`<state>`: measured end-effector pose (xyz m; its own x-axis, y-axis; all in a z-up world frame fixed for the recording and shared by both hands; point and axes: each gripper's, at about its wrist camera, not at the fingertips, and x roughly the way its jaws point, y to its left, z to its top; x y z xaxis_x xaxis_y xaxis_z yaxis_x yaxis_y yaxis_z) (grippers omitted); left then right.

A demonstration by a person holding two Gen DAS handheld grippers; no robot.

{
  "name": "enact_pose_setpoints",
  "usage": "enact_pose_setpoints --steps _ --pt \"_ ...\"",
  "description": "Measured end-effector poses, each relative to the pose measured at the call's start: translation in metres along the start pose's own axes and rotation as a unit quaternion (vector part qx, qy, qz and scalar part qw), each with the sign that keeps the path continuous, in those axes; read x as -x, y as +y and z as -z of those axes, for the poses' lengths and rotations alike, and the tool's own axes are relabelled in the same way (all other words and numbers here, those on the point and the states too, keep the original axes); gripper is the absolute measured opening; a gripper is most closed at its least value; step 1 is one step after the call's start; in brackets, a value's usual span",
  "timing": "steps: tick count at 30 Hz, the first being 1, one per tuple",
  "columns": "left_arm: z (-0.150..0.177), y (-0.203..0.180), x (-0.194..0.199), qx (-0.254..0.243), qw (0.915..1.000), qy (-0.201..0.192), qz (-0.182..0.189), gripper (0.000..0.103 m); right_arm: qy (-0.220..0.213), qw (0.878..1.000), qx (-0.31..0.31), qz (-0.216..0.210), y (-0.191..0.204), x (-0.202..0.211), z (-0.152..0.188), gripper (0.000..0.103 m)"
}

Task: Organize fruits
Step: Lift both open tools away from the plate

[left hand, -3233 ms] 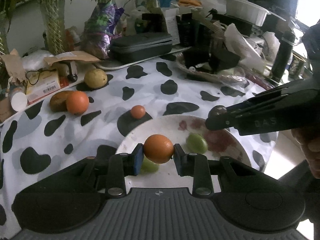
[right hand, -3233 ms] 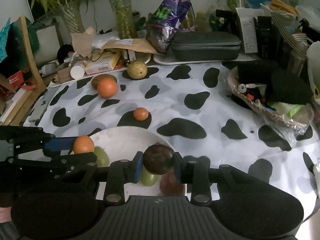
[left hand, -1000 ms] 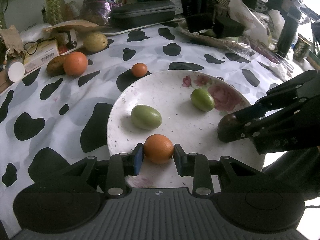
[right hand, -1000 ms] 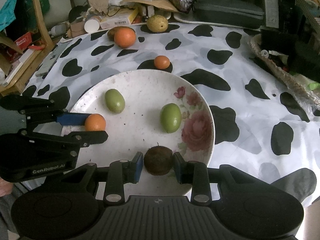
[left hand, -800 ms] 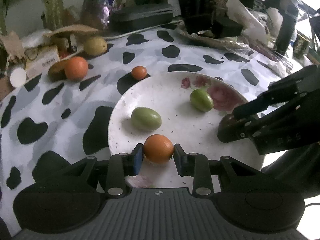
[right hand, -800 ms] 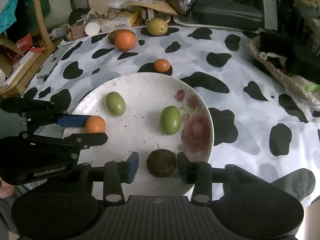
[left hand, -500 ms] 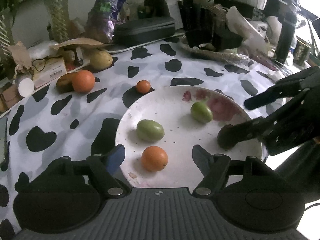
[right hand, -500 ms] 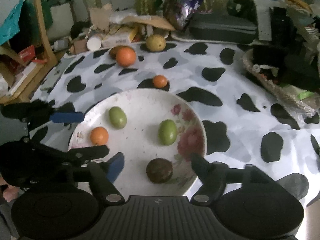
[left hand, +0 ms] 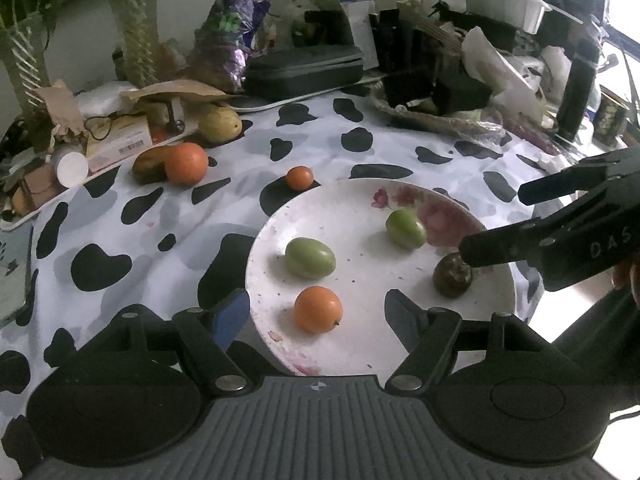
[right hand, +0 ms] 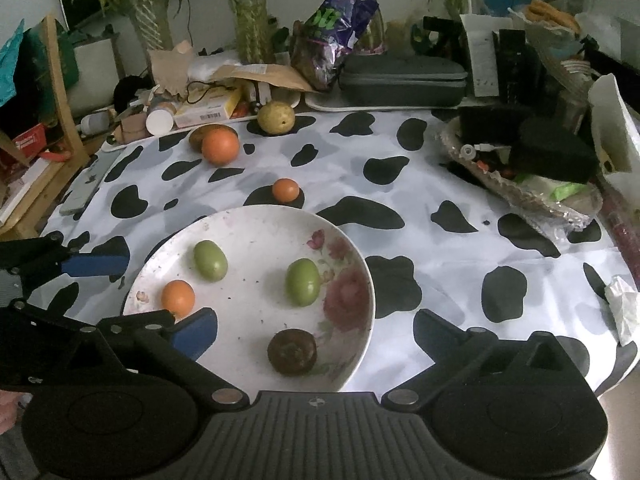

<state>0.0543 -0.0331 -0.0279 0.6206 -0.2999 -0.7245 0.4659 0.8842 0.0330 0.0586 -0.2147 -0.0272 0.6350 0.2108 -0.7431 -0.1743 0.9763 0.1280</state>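
Note:
A white floral plate lies on the cow-print cloth. On it lie a small orange, two green fruits and a dark brown fruit. My left gripper is open and empty, above the plate's near edge behind the orange. My right gripper is open and empty, just behind the dark fruit. Off the plate lie a tiny orange, a larger orange and a yellow fruit.
A brown fruit sits behind the larger orange. Clutter lines the far edge: a grey zip case, plant stems, boxes, a purple bag. A foil tray of dark items stands at the right. The table edge drops off at the near right.
Both grippers opened and let go: the orange and the dark brown fruit now rest on the plate. Both grippers have drawn back and up from the plate.

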Motion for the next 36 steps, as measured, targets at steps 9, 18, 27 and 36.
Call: enact_pose_setpoints --steps 9,18,27,36 --pt "-0.004 0.009 0.001 0.016 0.9998 -0.007 -0.008 0.073 -0.004 1.000 -0.006 0.013 -0.001 -0.004 -0.001 0.103" --pt "-0.016 0.015 -0.006 0.021 0.9997 -0.007 -0.012 0.073 -0.011 1.000 -0.010 0.017 -0.003 -0.012 -0.009 0.103" --pt "-0.030 0.022 -0.012 -0.001 0.9997 -0.011 -0.020 0.073 -0.020 0.999 -0.009 0.024 -0.006 -0.025 -0.023 0.103" --pt "-0.042 0.038 -0.022 0.001 0.9996 -0.010 -0.025 0.073 -0.024 0.999 0.002 0.021 -0.002 -0.041 -0.041 0.103"
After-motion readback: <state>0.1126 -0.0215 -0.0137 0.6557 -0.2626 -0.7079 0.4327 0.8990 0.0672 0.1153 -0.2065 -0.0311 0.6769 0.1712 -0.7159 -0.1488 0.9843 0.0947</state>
